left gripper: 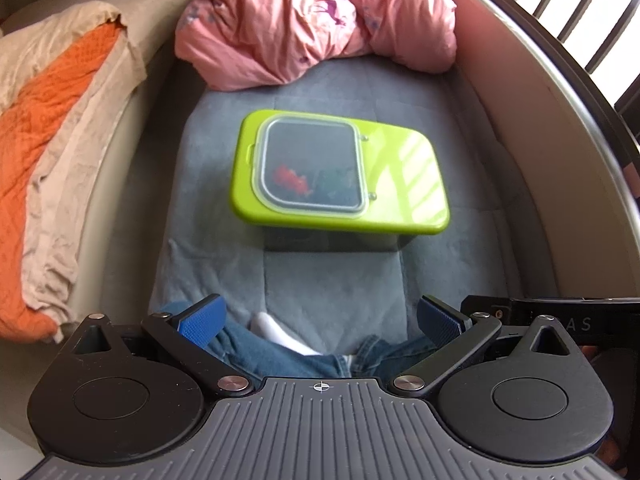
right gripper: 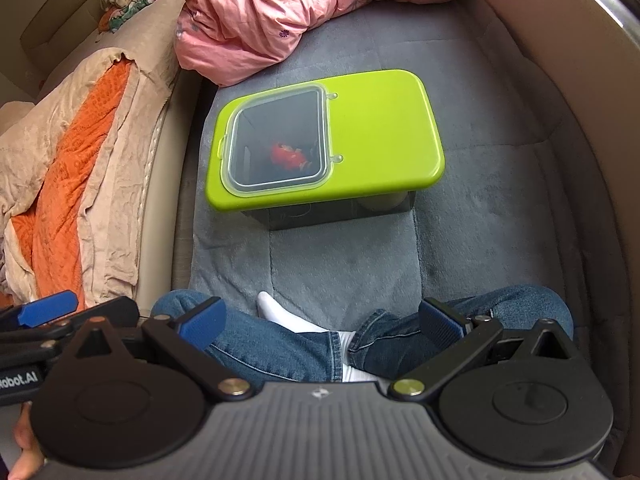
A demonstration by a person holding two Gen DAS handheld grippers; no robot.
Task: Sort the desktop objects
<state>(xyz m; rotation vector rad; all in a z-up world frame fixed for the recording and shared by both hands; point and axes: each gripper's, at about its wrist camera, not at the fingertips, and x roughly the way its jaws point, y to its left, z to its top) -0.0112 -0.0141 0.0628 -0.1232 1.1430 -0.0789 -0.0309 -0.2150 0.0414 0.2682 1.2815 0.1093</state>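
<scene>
Your left gripper (left gripper: 318, 320) and right gripper (right gripper: 322, 320) both spread, empty, hovering over your knees. Green-lidded box (right gripper: 376, 128) ahead on grey mat (right gripper: 500, 240), clear flap (right gripper: 276, 140) closed (red object (right gripper: 288, 156) inside). Start or finish? Can't tell; no loose items visible.

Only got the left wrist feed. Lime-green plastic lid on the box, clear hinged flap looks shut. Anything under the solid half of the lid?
Observer: Yes. The right wrist view shows a pale rounded object through the dark translucent box wall, under the near right corner of the lime-green plastic lid.
Operator: Right tool state?
Observer: The right tool is open with nothing between its jaws, above the person's crossed legs in blue jeans.
Operator: Where's my tool relative to it?
Observer: One blue finger pad of the left tool shows at the far left edge of the right view, beside the right tool.
</scene>
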